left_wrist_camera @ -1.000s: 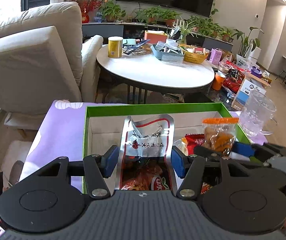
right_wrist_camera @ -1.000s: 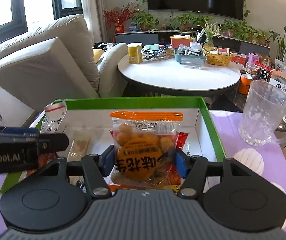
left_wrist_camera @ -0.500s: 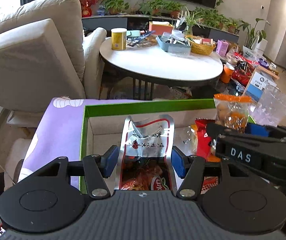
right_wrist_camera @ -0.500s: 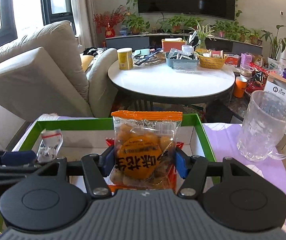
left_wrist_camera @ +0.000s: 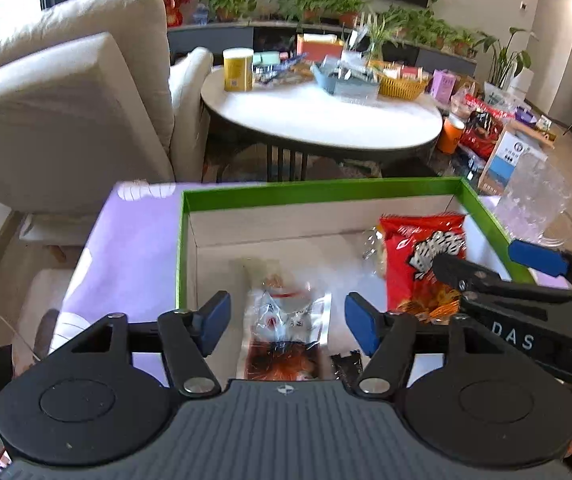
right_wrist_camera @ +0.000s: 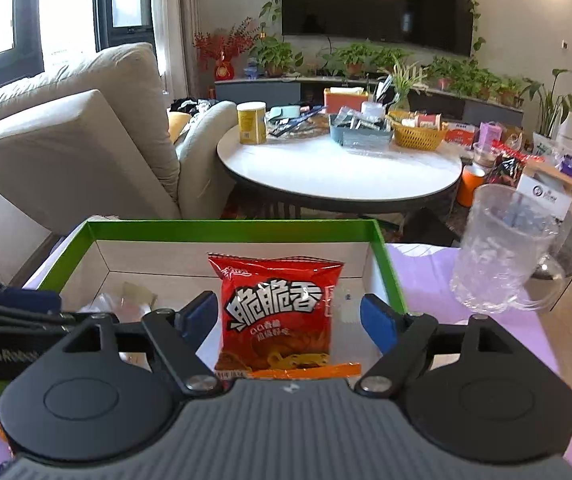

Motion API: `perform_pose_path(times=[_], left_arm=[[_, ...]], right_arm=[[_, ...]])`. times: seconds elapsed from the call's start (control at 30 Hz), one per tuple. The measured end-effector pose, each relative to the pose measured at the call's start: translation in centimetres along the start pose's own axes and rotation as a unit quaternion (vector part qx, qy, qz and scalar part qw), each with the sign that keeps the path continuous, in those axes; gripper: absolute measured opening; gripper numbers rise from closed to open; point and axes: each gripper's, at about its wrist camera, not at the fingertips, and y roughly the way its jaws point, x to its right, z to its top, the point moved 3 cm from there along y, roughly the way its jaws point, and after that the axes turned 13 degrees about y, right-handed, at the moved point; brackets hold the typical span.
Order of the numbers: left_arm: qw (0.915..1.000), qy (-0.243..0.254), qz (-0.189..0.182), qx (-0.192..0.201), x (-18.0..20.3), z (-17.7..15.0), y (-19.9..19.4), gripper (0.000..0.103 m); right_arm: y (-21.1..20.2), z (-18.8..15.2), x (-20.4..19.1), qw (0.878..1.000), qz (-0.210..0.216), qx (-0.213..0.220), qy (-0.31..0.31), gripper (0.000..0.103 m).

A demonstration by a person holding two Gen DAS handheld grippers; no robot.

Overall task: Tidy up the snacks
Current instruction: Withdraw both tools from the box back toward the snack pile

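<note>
Green-rimmed box [left_wrist_camera: 317, 194] holds both snacks. Left gripper [left_wrist_camera: 287, 320]: jaws opening, clear packet [left_wrist_camera: 286, 320] lying loose between them. Right gripper [right_wrist_camera: 287, 316]: jaws opening, red bag [right_wrist_camera: 280, 312] between, untouched. Best practice: open fully, then withdraw straight back without snagging film.

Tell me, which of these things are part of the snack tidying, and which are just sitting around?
Part of the job:
- green-rimmed box
- red snack bag, between the opening right gripper jaws, untouched
- clear snack packet, lying between the opening left gripper jaws

Just lying about:
- glass mug
- round table with its yellow can and baskets
- sofa
</note>
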Motion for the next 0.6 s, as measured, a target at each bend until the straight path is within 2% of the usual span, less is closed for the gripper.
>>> perform_pose_path(times=[0.13, 0.33, 0.5, 0.6], left_arm=[[0.9998, 0.002, 0.003, 0.018, 0.2, -0.1, -1.9, 0.064], [0.9994, -0.018, -0.005, 0.028, -1.2, -2.0, -4.8, 0.065], [0.9974, -0.068, 0.010, 0.022, -3.6, -5.4, -7.0, 0.066], [0.9966, -0.082, 0.001, 0.006, -3.7, -7.7, -7.7, 0.067]], right_arm=[[-1.5, -0.5, 0.6, 1.000, 0.001, 0.002, 0.006, 0.082], [-3.7, -1.8, 1.4, 1.000, -0.008, 0.002, 0.008, 0.082], [-5.4, -3.1, 2.4, 1.000, -0.020, 0.000, 0.002, 0.084], [-6.0, -4.1, 3.1, 1.000, -0.025, -0.008, 0.007, 0.084]])
